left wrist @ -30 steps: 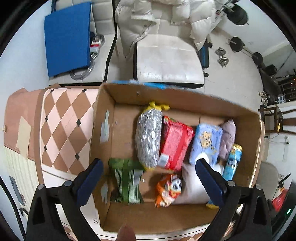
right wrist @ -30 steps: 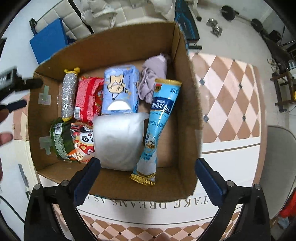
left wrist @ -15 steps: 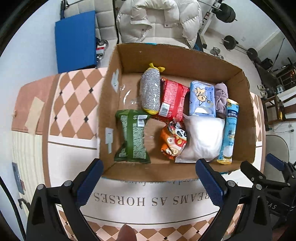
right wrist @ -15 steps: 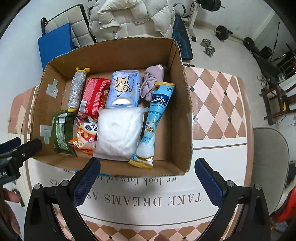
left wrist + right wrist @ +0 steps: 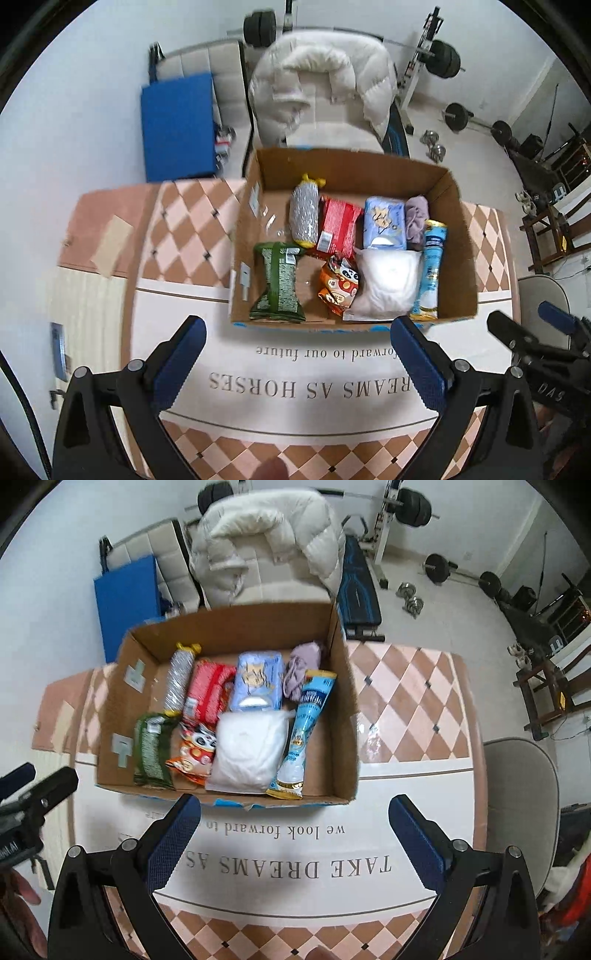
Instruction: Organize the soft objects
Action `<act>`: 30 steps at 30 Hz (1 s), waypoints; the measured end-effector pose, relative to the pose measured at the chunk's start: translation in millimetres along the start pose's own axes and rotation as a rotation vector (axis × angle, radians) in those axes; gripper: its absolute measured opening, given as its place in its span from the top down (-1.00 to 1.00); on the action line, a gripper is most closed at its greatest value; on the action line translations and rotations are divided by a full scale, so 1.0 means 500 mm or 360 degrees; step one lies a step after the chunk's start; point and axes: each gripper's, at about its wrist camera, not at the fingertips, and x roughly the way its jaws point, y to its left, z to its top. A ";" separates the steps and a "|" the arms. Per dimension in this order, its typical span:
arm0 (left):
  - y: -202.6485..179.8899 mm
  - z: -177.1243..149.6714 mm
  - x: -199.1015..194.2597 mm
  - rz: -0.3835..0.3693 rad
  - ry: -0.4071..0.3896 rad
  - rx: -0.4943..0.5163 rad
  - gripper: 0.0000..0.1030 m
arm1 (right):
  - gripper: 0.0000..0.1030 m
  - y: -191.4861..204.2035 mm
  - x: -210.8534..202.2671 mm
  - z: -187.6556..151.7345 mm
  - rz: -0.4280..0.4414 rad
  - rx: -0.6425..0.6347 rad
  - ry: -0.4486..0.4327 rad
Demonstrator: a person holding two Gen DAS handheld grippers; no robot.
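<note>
Gym equipment and a white padded coat on a chair fill the background, and in front stands a table (image 5: 177, 236) with a pink diamond pattern and a white band of printed words.

From the left wrist view, the cardboard box (image 5: 458, 221) stands on the table, open at the top. Inside, in the back row, lie a silver roll (image 5: 304, 212), a red pack (image 5: 336, 225), a light blue tissue pack (image 5: 382, 221) and a purple cloth (image 5: 417, 219). In the front row lie a green packet (image 5: 279, 284), an orange snack bag (image 5: 338, 284), a white soft bag (image 5: 386, 282) and a long blue tube pack (image 5: 430, 269) beside the right wall. The left gripper (image 5: 295, 365) hangs above the printed band, near the box but not touching it; its jaws stand wide apart and hold nothing.

From the right wrist view, the same box (image 5: 343, 686) and the same items are seen, all lying side by side. The right gripper (image 5: 293, 836) is also above the white band, jaws wide apart and empty. At the left edge, part of the other gripper (image 5: 37, 794) shows.

I judge that the packing step is almost done or finished, because no soft object lies loose on the table. The next move probably calls only for a check, or a small push on the green packet, which sits a little apart from the others.
</note>
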 end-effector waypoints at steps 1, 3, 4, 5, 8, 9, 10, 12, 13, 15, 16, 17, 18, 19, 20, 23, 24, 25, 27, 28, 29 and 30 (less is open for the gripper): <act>-0.003 -0.006 -0.019 0.0001 -0.0026 -0.0003 -0.99 | -1.00 -0.004 -0.026 -0.007 0.0009 0.0011 -0.0030; -0.008 -0.021 -0.061 -0.0003 -0.0079 -0.0005 -0.99 | -1.00 -0.012 -0.068 -0.020 0.0027 0.0028 -0.0073; -0.012 -0.030 -0.084 -0.0004 -0.0107 -0.0004 -0.99 | -1.00 -0.014 -0.088 -0.028 0.0035 0.0031 -0.0091; -0.015 -0.038 -0.106 0.0000 -0.0134 -0.0005 -0.99 | -1.00 -0.016 -0.111 -0.037 0.0043 0.0036 -0.0115; -0.019 -0.059 -0.158 -0.0008 -0.0193 -0.0011 -0.99 | -1.00 -0.022 -0.185 -0.064 0.0025 0.0021 -0.0212; -0.019 -0.064 -0.171 -0.0007 -0.0205 -0.0015 -0.99 | -1.00 -0.022 -0.211 -0.074 0.0006 0.0011 -0.0244; -0.020 -0.070 -0.188 -0.0012 -0.0223 -0.0017 -0.99 | -1.00 -0.021 -0.230 -0.082 -0.0002 0.0000 -0.0266; -0.022 -0.080 -0.217 -0.0002 -0.0259 -0.0007 -0.99 | -1.00 -0.020 -0.274 -0.102 -0.0017 -0.0018 -0.0317; -0.024 -0.086 -0.233 0.0007 -0.0277 0.0000 -0.99 | -1.00 -0.020 -0.292 -0.110 -0.0024 -0.0026 -0.0336; -0.026 -0.096 -0.258 0.0002 -0.0301 0.0015 -0.99 | -1.00 -0.020 -0.334 -0.130 -0.0040 -0.0043 -0.0390; -0.027 -0.102 -0.274 -0.0003 -0.0315 0.0020 -0.99 | -1.00 -0.019 -0.351 -0.139 -0.0051 -0.0051 -0.0412; -0.028 -0.106 -0.282 -0.0003 -0.0323 0.0022 -0.99 | -1.00 -0.018 -0.369 -0.148 -0.0060 -0.0058 -0.0437; -0.029 -0.110 -0.293 0.0000 -0.0334 0.0026 -0.99 | -1.00 -0.017 -0.389 -0.158 -0.0065 -0.0063 -0.0463; -0.031 -0.115 -0.304 0.0006 -0.0345 0.0034 -0.99 | -1.00 -0.016 -0.403 -0.166 -0.0065 -0.0066 -0.0481; -0.033 -0.120 -0.316 0.0009 -0.0357 0.0042 -0.99 | -1.00 -0.016 -0.418 -0.175 -0.0063 -0.0066 -0.0498; -0.038 -0.136 -0.342 0.0024 -0.0375 0.0056 -0.99 | -1.00 -0.014 -0.455 -0.196 -0.0069 -0.0072 -0.0533; -0.040 -0.143 -0.351 0.0032 -0.0378 0.0057 -0.99 | -1.00 -0.014 -0.466 -0.205 -0.0076 -0.0077 -0.0541; -0.039 -0.149 -0.357 0.0036 -0.0382 0.0054 -0.99 | -1.00 -0.013 -0.476 -0.213 -0.0078 -0.0080 -0.0545; -0.041 -0.162 -0.371 0.0038 -0.0387 0.0054 -0.99 | -1.00 -0.014 -0.489 -0.226 -0.0068 -0.0084 -0.0547; -0.042 -0.168 -0.379 0.0038 -0.0389 0.0056 -0.99 | -1.00 -0.015 -0.493 -0.230 -0.0061 -0.0084 -0.0547; -0.042 -0.173 -0.387 0.0040 -0.0393 0.0056 -0.99 | -1.00 -0.015 -0.499 -0.236 -0.0059 -0.0085 -0.0546; -0.042 -0.177 -0.393 0.0040 -0.0395 0.0053 -0.99 | -1.00 -0.015 -0.504 -0.244 -0.0056 -0.0088 -0.0545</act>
